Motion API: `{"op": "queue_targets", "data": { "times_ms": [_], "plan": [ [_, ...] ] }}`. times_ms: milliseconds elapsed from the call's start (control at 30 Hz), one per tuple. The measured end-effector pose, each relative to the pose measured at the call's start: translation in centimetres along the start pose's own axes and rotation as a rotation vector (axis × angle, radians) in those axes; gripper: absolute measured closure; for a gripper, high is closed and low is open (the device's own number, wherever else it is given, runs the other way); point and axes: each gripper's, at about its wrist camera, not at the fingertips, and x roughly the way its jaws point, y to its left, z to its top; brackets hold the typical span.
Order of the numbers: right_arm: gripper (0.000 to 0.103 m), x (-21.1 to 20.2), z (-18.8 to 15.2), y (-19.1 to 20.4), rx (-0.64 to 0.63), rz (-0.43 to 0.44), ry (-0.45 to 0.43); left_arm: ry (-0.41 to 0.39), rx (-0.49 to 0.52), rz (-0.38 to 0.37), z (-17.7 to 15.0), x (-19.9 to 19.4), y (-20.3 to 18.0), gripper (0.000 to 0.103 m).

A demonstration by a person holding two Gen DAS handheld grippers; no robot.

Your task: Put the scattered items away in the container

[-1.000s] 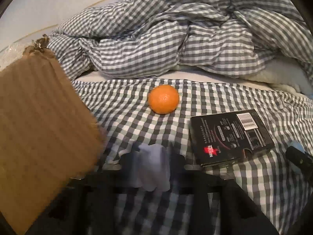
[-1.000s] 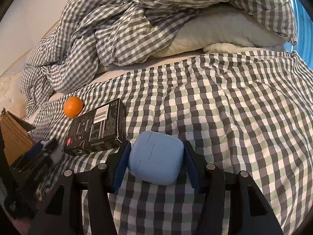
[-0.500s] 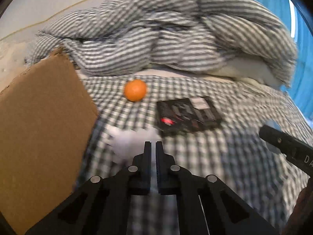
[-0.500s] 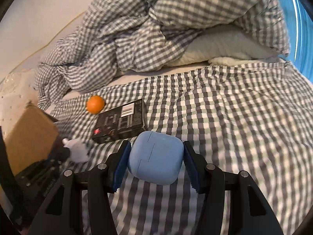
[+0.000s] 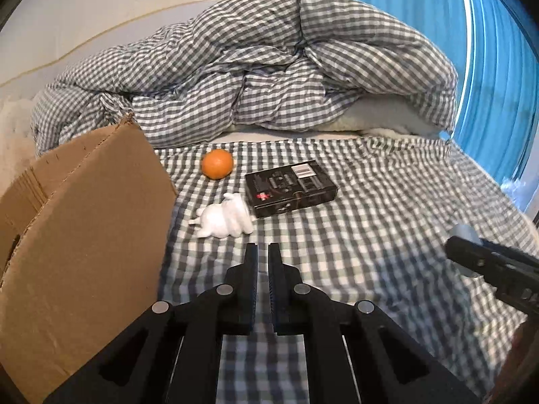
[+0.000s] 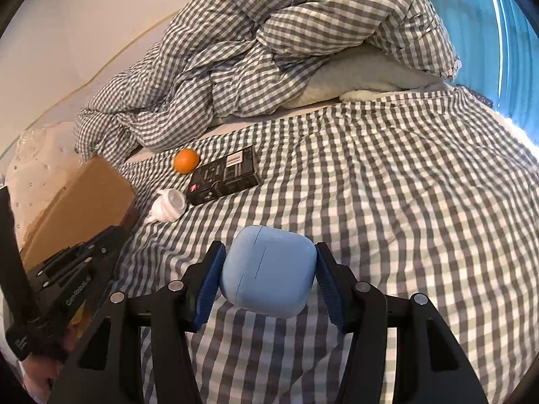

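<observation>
R gripper is clamped on a light-blue earbud case, pads on its two sides, held above the checked bedsheet and well to the right of the cardboard box. L gripper has its fingers nearly pressed together w/ nothing between them, a thin slit only, hanging just right of the box wall.

Items not yet in, all on the sheet right of the box: white crumpled sock-like bundle nearest it, black retail carton touching or just beside the bundle, orange behind both toward the heaped duvet.

Risks, as I judge them:
- Case is smooth and rounded, grip is on curved sides → could squirt out if squeeze eases mid-carry; soft sheet means it'd bounce or roll, poss. off the bed edge.
- Box stands on soft bedding, its flap rising beside L gripper; a knock from either gripper could tip it or fold the flap over the opening.
- R path to the box crosses L gripper → collision unless L clears.
- Orange rolls easily; any sheet tug near it sends it off.
- Bundle is floppy; a pinch may catch sheet fabric too.
</observation>
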Motion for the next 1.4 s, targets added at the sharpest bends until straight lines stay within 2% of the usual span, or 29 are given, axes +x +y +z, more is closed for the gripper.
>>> {"op": "queue_targets", "data": {
  "times_ms": [67,167,233,267,300,367,433,567,733,900,1000,1033,1067,1200,1267,1400],
  "plan": [
    [0.049,-0.3,-0.2,0.2,-0.006,0.015,-0.005,0.018,-0.003,-0.011,0.0,0.3,0.1,0.097],
    [0.049,-0.7,-0.1,0.1,-0.012,0.034,-0.016,0.005,-0.015,-0.004,0.2,0.8,0.3,0.096],
    [0.049,-0.6,-0.1,-0.4,-0.003,0.044,-0.016,0.014,0.021,0.004,0.6,2.3,-0.1,0.076],
    [0.049,-0.5,-0.1,-0.6,0.003,0.05,-0.015,0.018,0.044,0.023,0.8,3.1,-0.5,0.047],
    [0.049,-0.4,-0.2,-0.9,0.009,0.053,-0.015,0.011,0.064,0.052,0.9,4.0,-0.7,0.032],
    [0.049,-0.1,-0.3,-1.4,0.022,0.057,-0.011,-0.001,0.083,0.099,1.2,5.9,-1.1,0.032],
    [0.049,0.3,-0.4,-1.9,0.036,0.061,-0.007,0.026,0.086,0.147,1.6,8.2,-1.1,0.032],
    [0.049,0.8,-0.2,-2.8,0.048,0.066,-0.005,0.073,0.025,0.217,2.3,11.9,0.5,0.032],
    [0.049,1.3,0.0,-3.4,0.057,0.076,-0.008,0.115,-0.062,0.213,2.8,14.2,2.6,0.03],
    [0.049,2.1,-0.2,-3.6,0.075,0.081,0.004,0.199,-0.048,0.234,2.7,17.2,2.5,0.017],
    [0.049,2.3,-0.3,-3.7,0.076,0.081,0.009,0.191,-0.08,0.215,2.8,17.4,2.9,0.017],
    [0.049,2.3,-0.3,-3.7,0.077,0.081,0.009,0.191,-0.08,0.208,2.8,17.4,2.9,0.02],
    [0.049,2.4,-0.2,-3.7,0.076,0.081,0.01,0.186,-0.077,0.192,2.8,17.3,2.8,0.033],
    [0.049,2.3,-0.4,-3.5,0.071,0.08,0.013,0.174,-0.06,0.18,2.9,16.6,2.0,0.035],
    [0.049,2.2,-0.4,-3.2,0.067,0.079,0.011,0.15,-0.063,0.174,2.9,15.8,1.7,0.041],
    [0.049,1.7,-0.3,-2.8,0.058,0.079,0.006,0.094,-0.06,0.146,3.0,12.8,0.5,0.041]
  ]
}}
